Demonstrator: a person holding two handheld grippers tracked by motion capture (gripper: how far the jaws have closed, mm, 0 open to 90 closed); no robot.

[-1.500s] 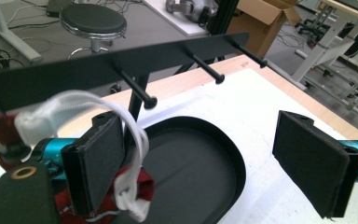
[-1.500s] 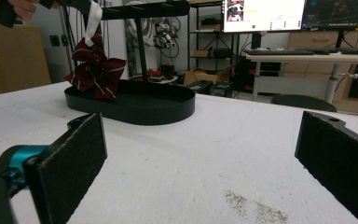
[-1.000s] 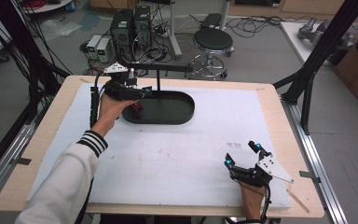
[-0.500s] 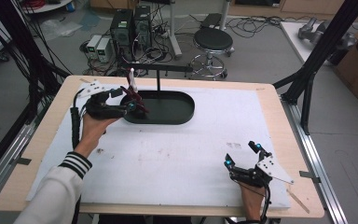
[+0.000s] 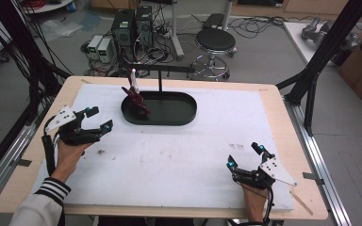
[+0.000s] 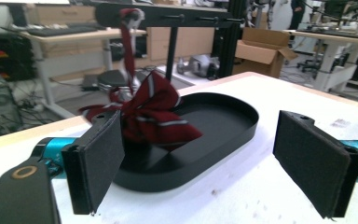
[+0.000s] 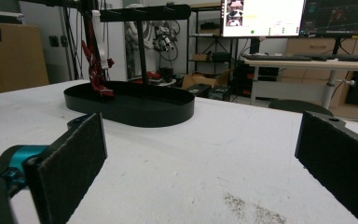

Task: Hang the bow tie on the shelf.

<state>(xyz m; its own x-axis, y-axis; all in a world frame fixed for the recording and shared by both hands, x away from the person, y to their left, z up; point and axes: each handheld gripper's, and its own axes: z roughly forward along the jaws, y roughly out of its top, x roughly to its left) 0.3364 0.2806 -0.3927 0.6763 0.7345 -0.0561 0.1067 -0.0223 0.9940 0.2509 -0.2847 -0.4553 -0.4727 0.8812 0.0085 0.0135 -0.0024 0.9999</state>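
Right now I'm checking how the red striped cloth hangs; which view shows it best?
The left gripper view: the red striped cloth is close, draped from the stand's bar into the black tray. The high view and right gripper view show it small and distant.

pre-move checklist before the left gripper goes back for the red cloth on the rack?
1. Left gripper jaws open and holding nothing: ok.
2. Red cloth hangs from the rack bar, lower end bunched in the black tray: ok.
3. Whether the cloth is hooked firmly on the bar: cannot tell.
4. Path from left gripper to tray free of other things: ok.
5. Right gripper open, parked at the near right of the white mat, away from the tray: ok.
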